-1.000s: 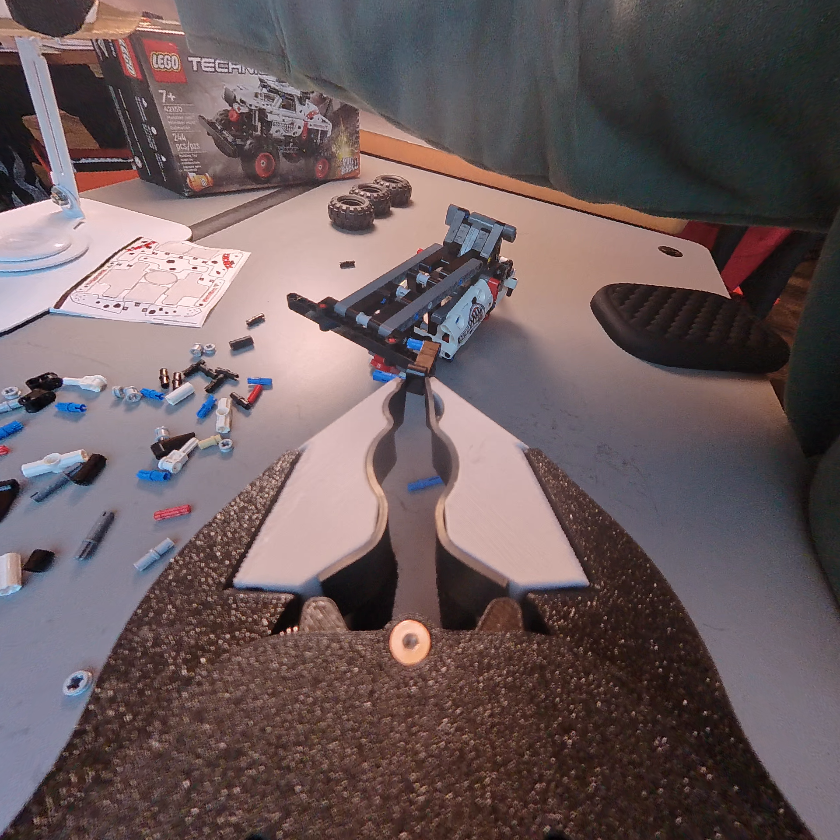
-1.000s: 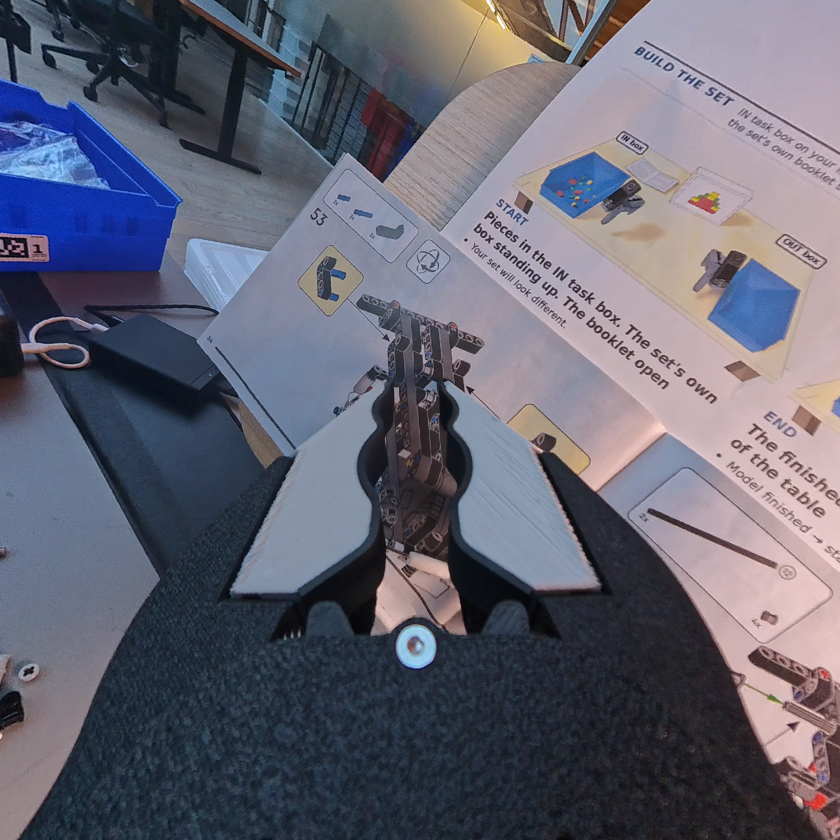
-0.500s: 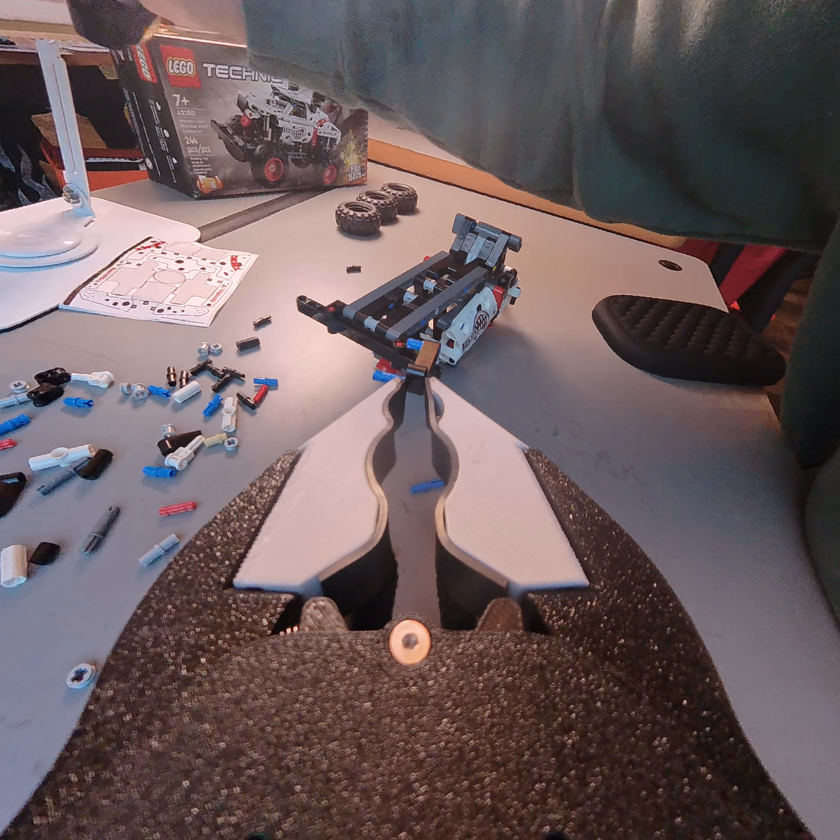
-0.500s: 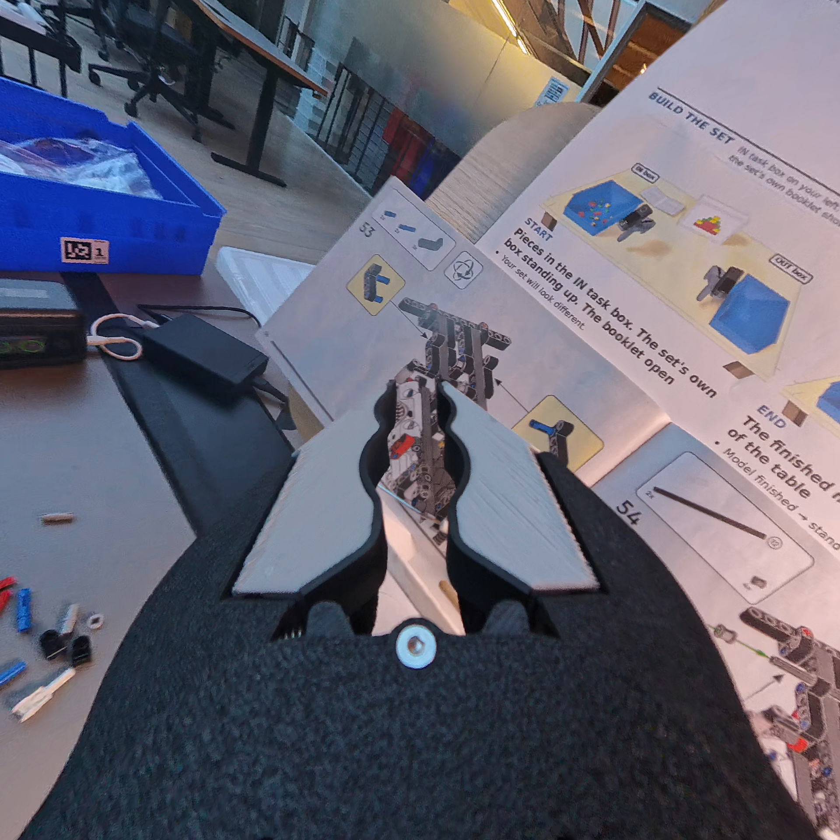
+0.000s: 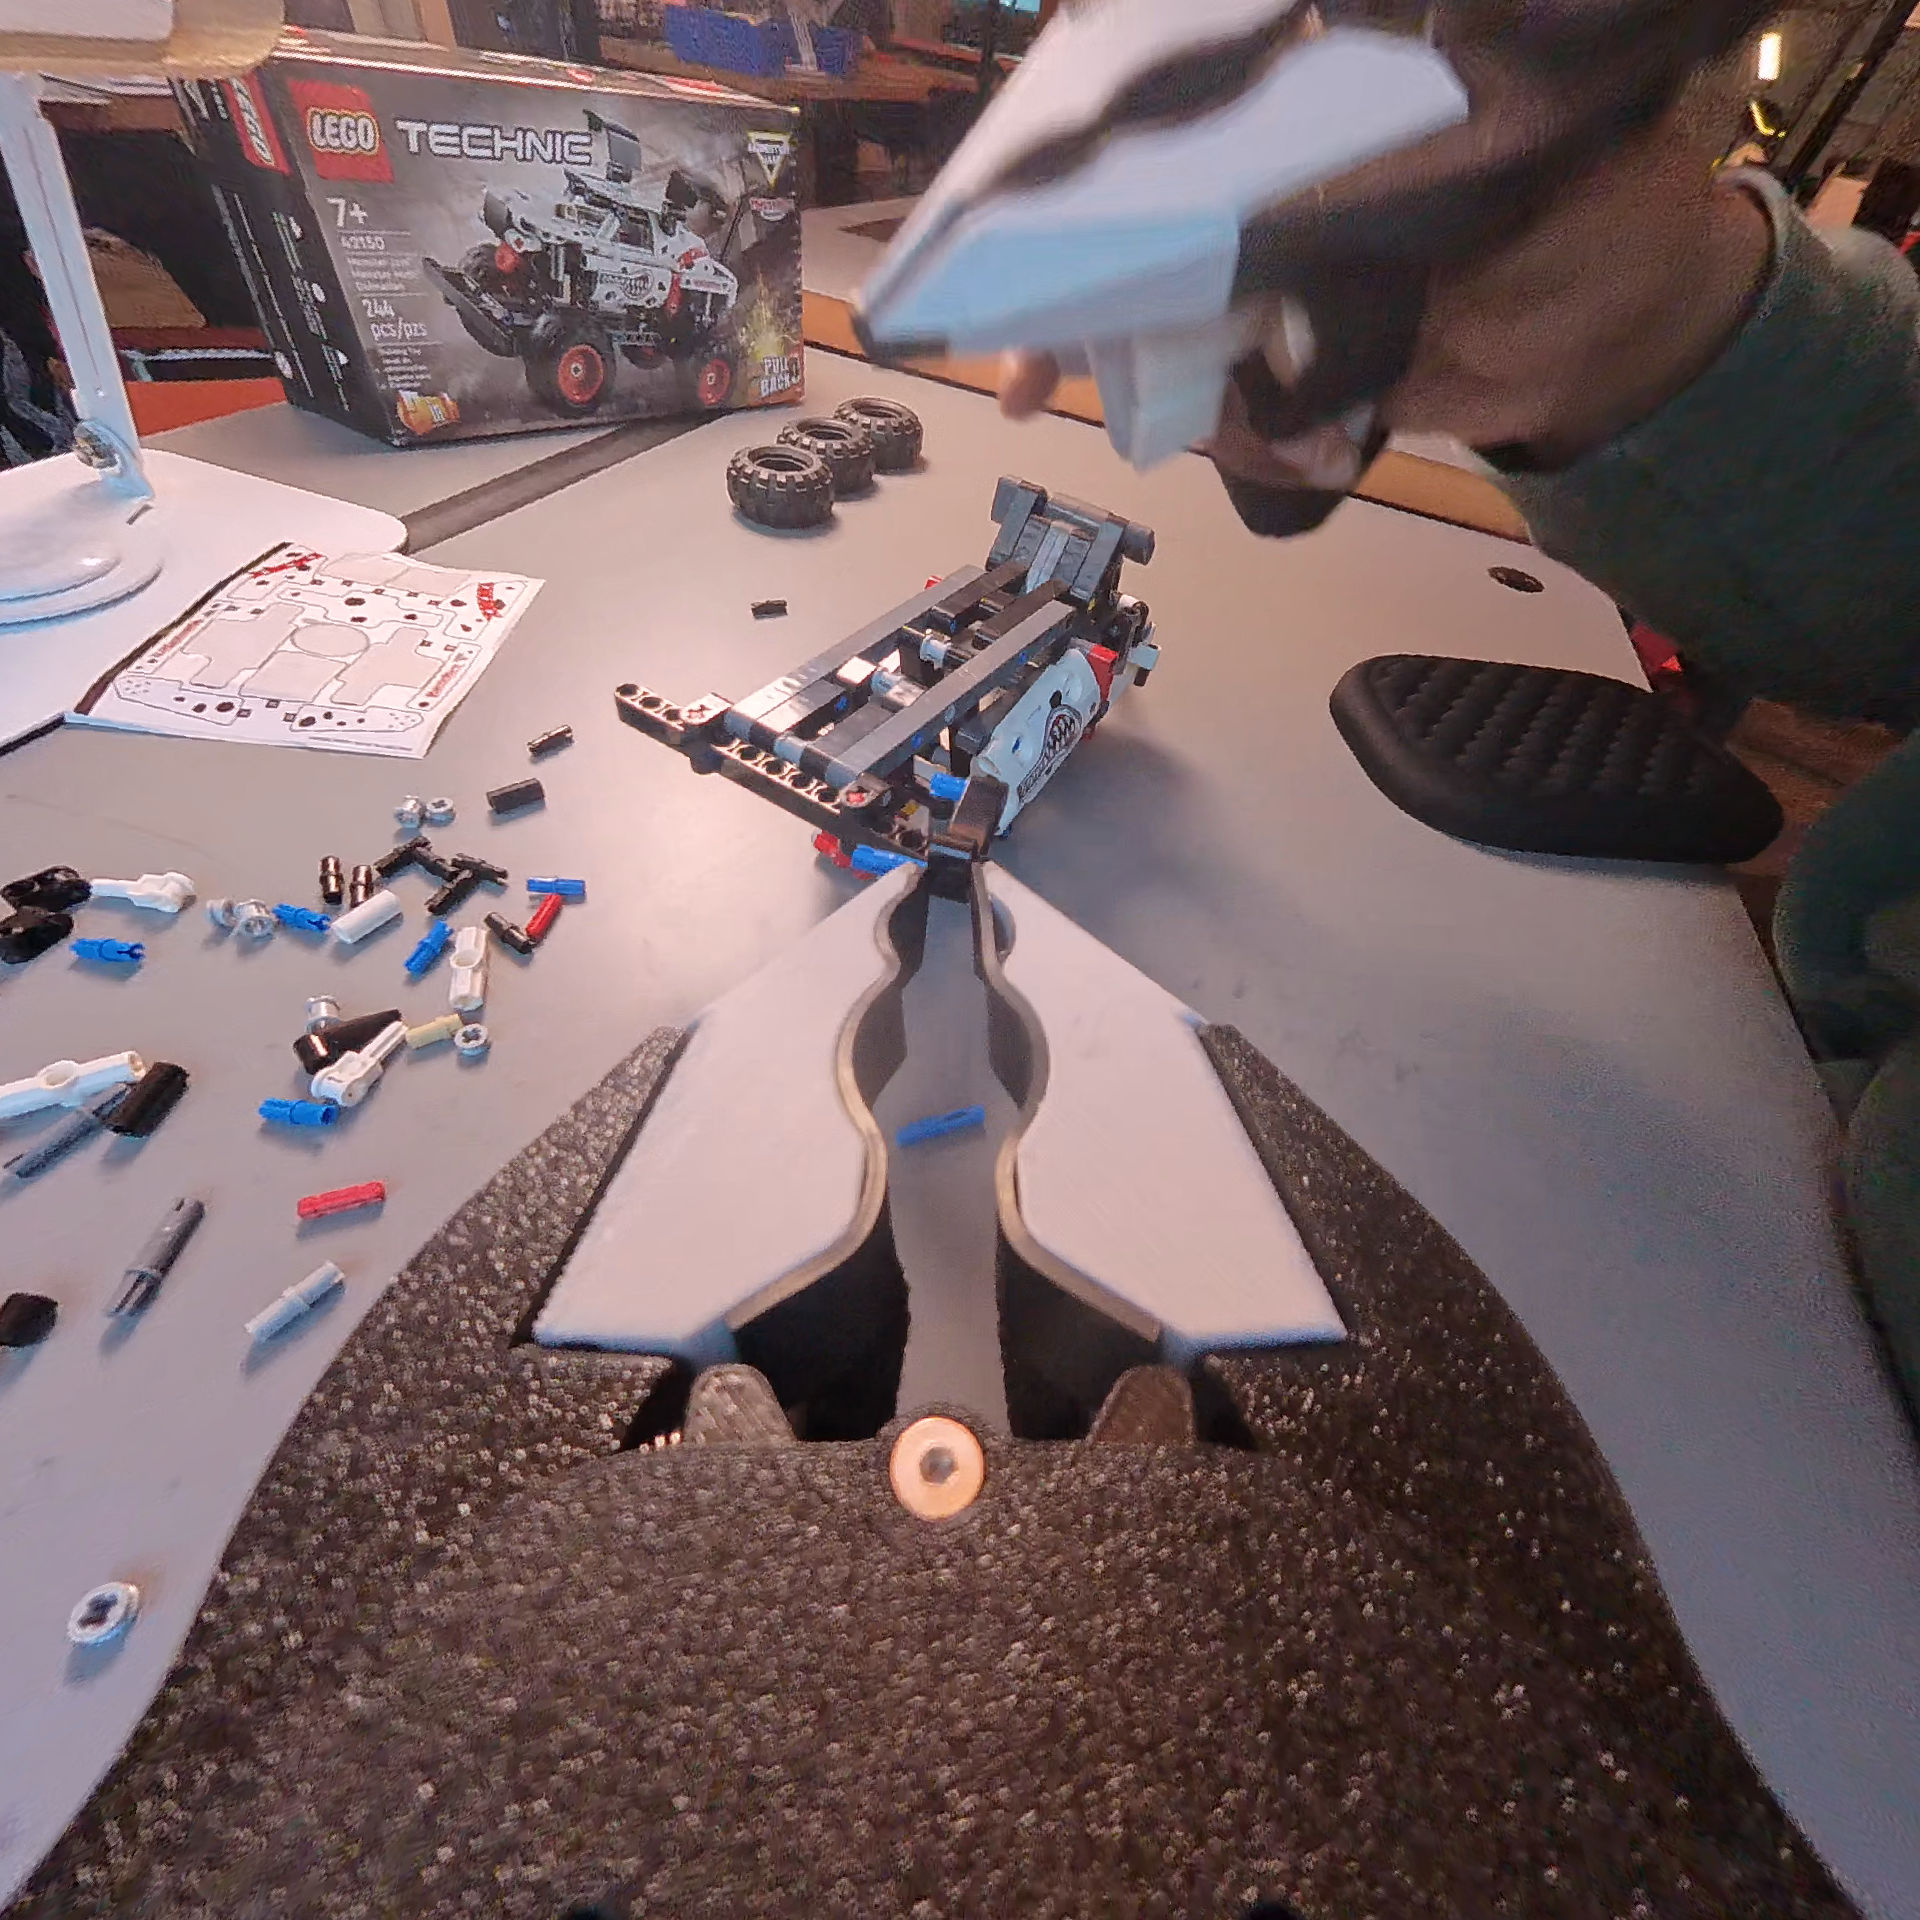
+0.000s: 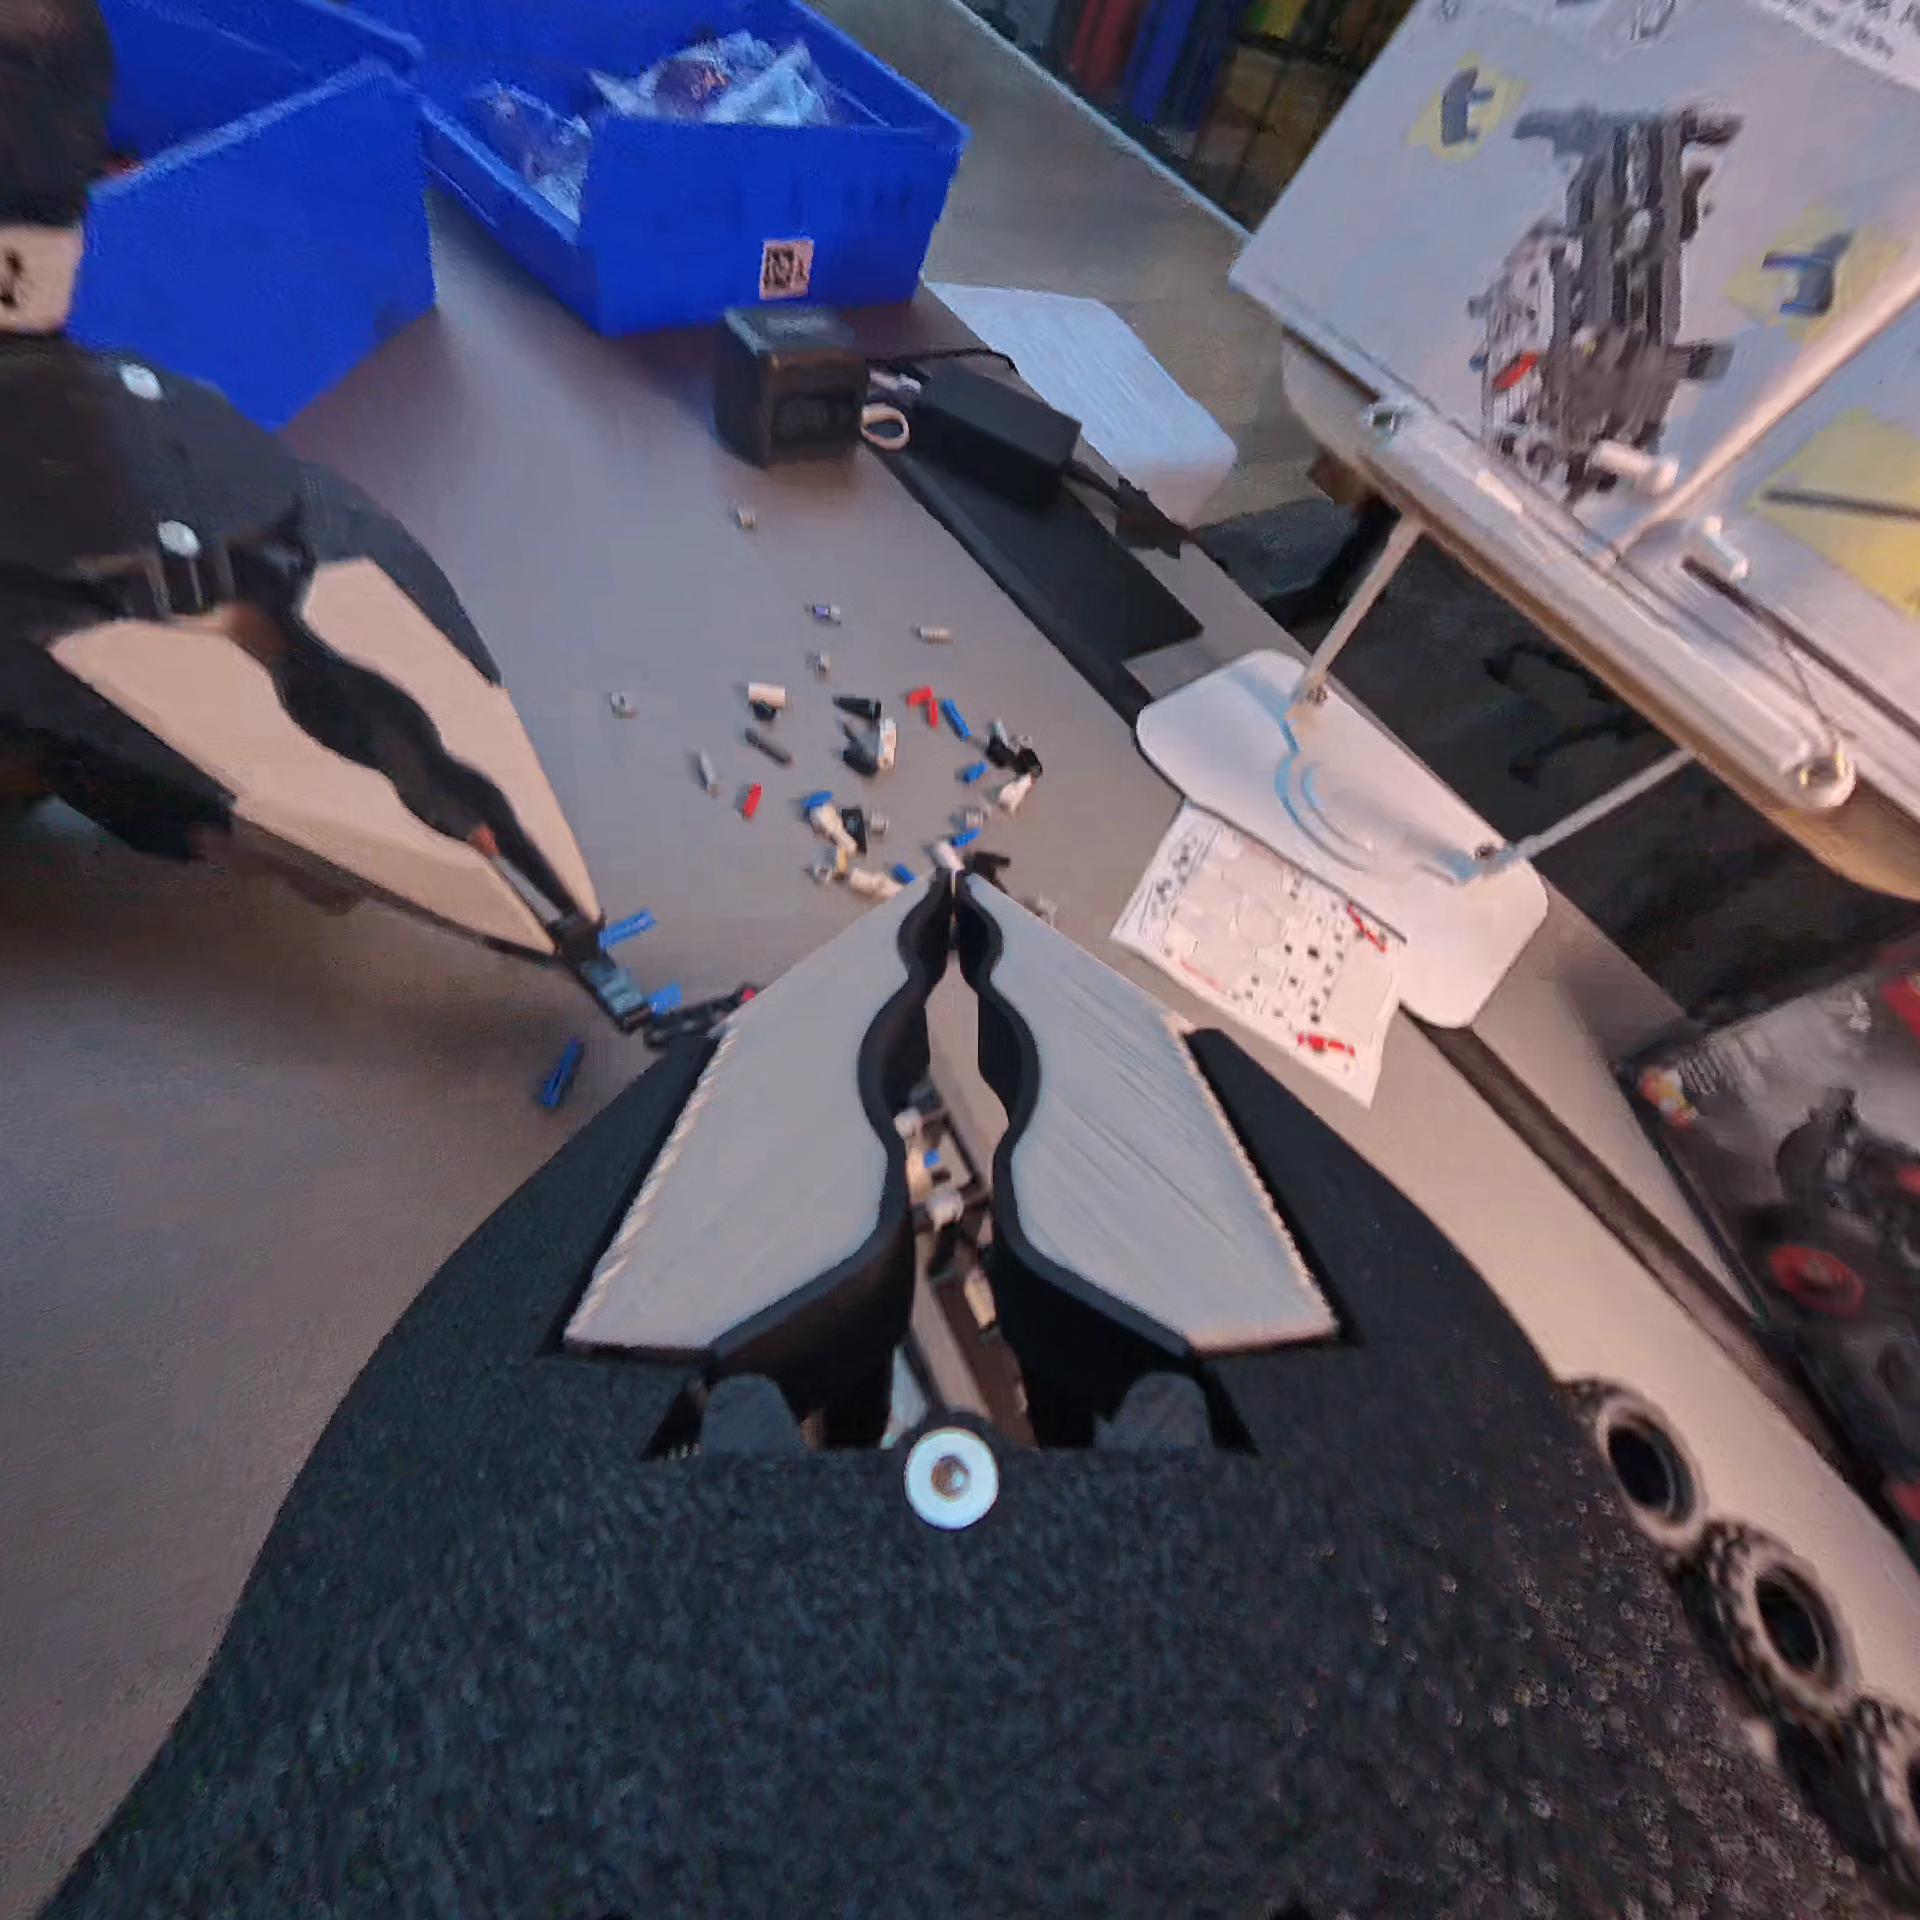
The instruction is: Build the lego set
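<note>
Grey tabletop [image 5: 1299, 1039] with an orange-brown far edge, in an open workspace; floor and dark racks show far off in the right wrist view. Left gripper [image 5: 948, 878] low over the table, tips clamped on a small black piece at the near end of the half-built truck chassis [image 5: 914, 696], which lies mid-table on its side. Loose pins and connectors [image 5: 343, 966] scattered left of it, one blue pin [image 5: 940, 1125] lying between the fingers; three black tyres [image 5: 826, 457] far, sticker sheet [image 5: 312, 655] far left. Printed set box [image 5: 499, 239] at the far left carries brand writing and a truck picture. Black textured pad [image 5: 1548, 753] at right. Right gripper [image 6: 954, 883] held up in the air, tips nearly together, nothing seen between them; the left wrist view shows it blurred, top right, by a green sleeve [image 5: 1745, 436]. Only the right wrist view shows the blue bins [image 6: 675, 156] with a tag, a black power brick [image 6: 992, 421], and the open instruction booklet [image 6: 1621, 270] on a white stand [image 6: 1340, 790].
</note>
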Available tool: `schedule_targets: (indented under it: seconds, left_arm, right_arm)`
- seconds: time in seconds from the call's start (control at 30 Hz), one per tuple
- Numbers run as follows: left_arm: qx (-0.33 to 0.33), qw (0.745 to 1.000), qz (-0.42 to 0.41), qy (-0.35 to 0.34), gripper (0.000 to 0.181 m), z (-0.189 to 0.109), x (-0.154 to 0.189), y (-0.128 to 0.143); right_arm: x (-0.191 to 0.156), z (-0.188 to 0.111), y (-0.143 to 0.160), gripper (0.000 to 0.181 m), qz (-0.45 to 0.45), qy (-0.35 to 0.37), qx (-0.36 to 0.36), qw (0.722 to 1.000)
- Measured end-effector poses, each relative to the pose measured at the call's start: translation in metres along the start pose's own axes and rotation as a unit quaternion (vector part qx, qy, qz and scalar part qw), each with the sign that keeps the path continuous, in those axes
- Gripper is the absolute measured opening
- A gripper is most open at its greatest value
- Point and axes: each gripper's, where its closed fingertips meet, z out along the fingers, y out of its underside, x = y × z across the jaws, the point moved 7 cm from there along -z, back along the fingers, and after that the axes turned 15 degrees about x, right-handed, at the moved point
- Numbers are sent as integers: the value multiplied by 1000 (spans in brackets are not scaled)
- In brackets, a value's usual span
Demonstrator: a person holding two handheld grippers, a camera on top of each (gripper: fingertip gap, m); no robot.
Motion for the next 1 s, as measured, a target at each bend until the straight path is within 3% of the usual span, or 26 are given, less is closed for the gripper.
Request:
schedule_targets:
  seconds: [0.17, 0.3, 0.57, 1.0]
  left_arm:
    - [-5, 1000, 28, 4, 7, 2, 8, 0]
    - [-15, 998, 62, -5, 8, 2, 12, 0]
    - [-16, 998, 63, -5, 8, 2, 12, 0]
    - [-20, 998, 62, -3, 7, 2, 12, 2]
  right_arm:
    - [-51, -10, 57, 1, -37, 72, -49, 996]
    - [-73, 1, 62, 1, -76, 87, -28, 993]
    - [-72, 18, 72, 2, -109, 118, -31, 987]
    - [-68, 9, 75, 1, -112, 129, -18, 985]
